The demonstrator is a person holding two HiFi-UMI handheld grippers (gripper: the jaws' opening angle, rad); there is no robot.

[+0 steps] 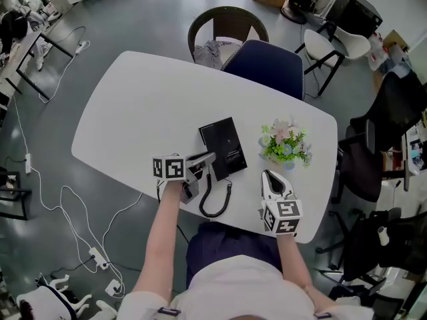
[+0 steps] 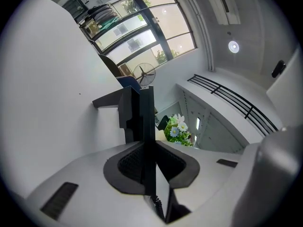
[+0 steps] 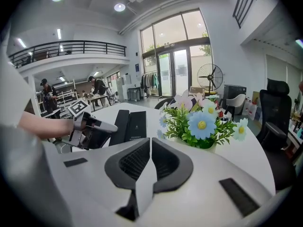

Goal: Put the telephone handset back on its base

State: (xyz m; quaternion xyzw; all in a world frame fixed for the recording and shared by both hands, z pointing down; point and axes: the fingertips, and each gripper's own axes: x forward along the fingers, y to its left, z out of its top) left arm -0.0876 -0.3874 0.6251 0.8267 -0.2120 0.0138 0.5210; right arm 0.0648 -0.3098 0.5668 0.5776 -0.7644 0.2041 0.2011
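The black telephone base (image 1: pixel 225 145) lies flat mid-table; in the right gripper view the base (image 3: pixel 135 123) shows past the jaws. My left gripper (image 1: pixel 208 160) hovers at the base's near left edge, shut on the black handset (image 2: pixel 147 111), which stands edge-on between its pads. The right gripper view shows the same grip from the side, the handset (image 3: pixel 93 139) hanging under the left gripper (image 3: pixel 110 126). The coiled cord (image 1: pixel 215 205) loops on the table below the base. My right gripper (image 1: pixel 267 176) rests near the front edge with its jaws together and nothing in them.
A small pot of artificial flowers (image 1: pixel 286 145) stands right of the base, just beyond the right gripper. A dark blue chair (image 1: pixel 265 65) and a round-backed chair (image 1: pixel 227 25) sit at the table's (image 1: pixel 133 112) far side. Cables trail on the floor at the left.
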